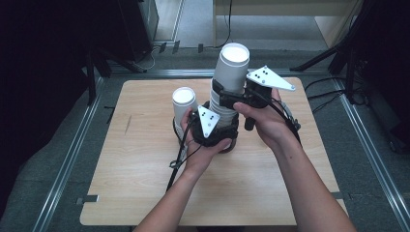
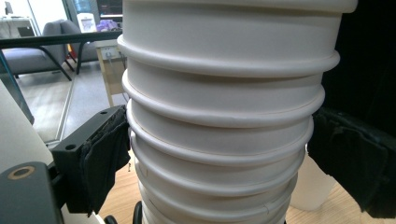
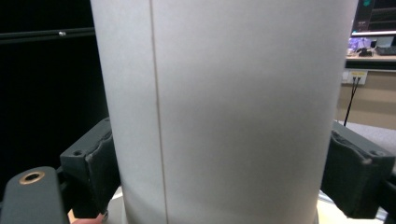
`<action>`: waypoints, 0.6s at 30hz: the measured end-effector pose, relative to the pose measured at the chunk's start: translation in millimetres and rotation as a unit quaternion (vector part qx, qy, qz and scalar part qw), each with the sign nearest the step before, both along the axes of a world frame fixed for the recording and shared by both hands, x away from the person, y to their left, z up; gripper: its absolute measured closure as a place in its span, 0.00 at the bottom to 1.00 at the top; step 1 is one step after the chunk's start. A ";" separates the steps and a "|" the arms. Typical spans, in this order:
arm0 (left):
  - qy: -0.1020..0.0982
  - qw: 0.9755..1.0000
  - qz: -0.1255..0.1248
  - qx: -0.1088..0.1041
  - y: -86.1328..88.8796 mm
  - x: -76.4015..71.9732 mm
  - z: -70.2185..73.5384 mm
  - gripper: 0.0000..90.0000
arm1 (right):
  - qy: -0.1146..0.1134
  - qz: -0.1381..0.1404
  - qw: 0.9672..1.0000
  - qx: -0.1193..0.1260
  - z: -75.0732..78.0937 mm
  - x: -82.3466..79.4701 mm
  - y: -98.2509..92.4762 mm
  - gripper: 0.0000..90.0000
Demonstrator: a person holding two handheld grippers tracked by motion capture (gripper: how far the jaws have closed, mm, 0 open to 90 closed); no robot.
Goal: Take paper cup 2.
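A: What is the left gripper [image 1: 212,126] on?

B: The lower part of the stack of white paper cups [image 1: 223,118] that stands upside down on the worktop [image 1: 145,159]. In the left gripper view the ringed rims of the stack [image 2: 224,116] sit between its two black jaws, one pad on each side, and both pads press against the rims. So it is pinching the stack.

A: And the right gripper [image 1: 231,99]?

B: It is higher up, on the topmost cup [image 1: 232,67]. In the right gripper view the plain wall of that cup [image 3: 224,107], with its seam line left of centre, sits between the jaws, and both pads lie against the wall. It grips that cup.

A: So the two grippers sit one above the other?

B: Yes, the right one is just above the left one, both clamped on the same column, with the topmost cup rising clear above the right jaws.

A: Anything else close by?

B: A second, shorter stack of cups [image 1: 184,102] stands just beside the left jaws, on their outer side, apart from the gripped column. In the left gripper view its pale wall [image 2: 14,135] shows at the left edge.
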State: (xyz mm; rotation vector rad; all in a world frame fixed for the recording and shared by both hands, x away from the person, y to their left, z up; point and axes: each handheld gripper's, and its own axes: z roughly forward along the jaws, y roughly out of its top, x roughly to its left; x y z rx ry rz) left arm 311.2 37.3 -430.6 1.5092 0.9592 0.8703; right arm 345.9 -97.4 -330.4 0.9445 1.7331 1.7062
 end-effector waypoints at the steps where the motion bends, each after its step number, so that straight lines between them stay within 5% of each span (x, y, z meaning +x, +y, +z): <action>1: 0.001 1.000 -0.001 -0.001 0.2 0.0 0.1 0.07 | -0.002 -0.001 1.000 -0.001 0.9 -0.1 -0.1 0.13; 18: 0.001 1.000 -0.003 0.000 1.0 -0.3 0.4 0.08 | -0.052 -0.013 0.998 0.043 22.6 -11.7 -2.8 0.14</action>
